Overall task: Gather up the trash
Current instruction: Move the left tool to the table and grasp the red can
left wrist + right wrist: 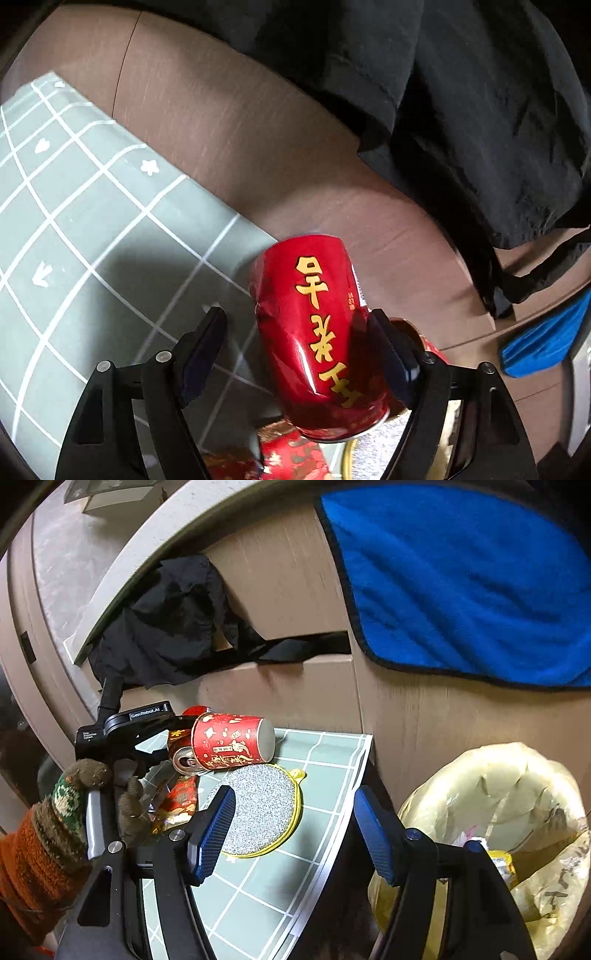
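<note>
Left gripper point(297, 315) stands wide with the can point(317, 332) between its jaws: the can leans on the right pad point(391, 362), while the left pad is clear of it, so I judge nothing is pinched yet. Right gripper point(295, 793) is also wide and empty, hovering over the mat's point(325, 753) edge with the bin point(498, 794) just off its right finger. Working down in size, the bin's yellow liner looks thin and floppy, so I'd drop things in, not push. The can is dented thin metal, glossy, probably empty and light. It could slip or crumple further, so I'd close across the middle of its body, below the crease, with modest force. Ahead of the right gripper and beside the can lies a paper cup point(232, 746) on its side: light and easily crushed, best taken across the wall near its stiffer base. Nearest the left gripper's base is a foil wrapper point(181, 797), limp and slick, calling for a pinch on a raised fold.
</note>
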{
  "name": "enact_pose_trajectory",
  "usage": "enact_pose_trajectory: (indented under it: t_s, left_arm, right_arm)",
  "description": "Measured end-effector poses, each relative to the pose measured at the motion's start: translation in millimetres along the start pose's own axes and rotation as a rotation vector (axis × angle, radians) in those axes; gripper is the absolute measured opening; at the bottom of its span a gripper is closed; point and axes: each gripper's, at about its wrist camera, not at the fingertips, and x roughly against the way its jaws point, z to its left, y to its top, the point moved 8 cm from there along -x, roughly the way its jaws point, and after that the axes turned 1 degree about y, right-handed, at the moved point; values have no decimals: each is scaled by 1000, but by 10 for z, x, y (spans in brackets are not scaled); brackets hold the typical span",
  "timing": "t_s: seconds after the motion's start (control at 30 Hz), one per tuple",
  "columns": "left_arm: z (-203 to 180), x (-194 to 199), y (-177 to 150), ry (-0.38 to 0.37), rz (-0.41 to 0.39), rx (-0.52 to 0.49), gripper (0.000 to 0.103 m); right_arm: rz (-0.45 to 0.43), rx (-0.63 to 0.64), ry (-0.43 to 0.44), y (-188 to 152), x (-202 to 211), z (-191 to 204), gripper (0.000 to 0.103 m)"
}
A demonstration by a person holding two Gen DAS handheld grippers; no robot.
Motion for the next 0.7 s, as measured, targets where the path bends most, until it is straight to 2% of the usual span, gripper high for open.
enact_pose_trajectory:
  t_s: [0.07,0.1,0.17,0.23,0.33,0.5,0.7]
  left_arm:
    - [-48,-41,-39,-66,62,17,66]
    - [-94,-80,-91,-121,117,31,53]
    - [-103,-75,-147,-153,156,39,51]
    - [-89,30,-150,-123,125,-6,47]
    - [-34,344,-117,-34,24,-116,42]
    - [137,946,-137,85,-109,-272,41]
    - [391,1400,-333,154,-180,-353,41]
  right_arm:
    - [8,-1,3,-19,-28,11,64]
    - [12,2,4,-28,-41,26,64]
    - [20,10,5,-35,-67,63,64]
    - [25,16,9,-12,-93,119,64]
    - [26,44,20,52,-136,274,64]
    - [21,131,-3,190,-328,639,67]
    - [28,181,-79,363,-770,997,67]
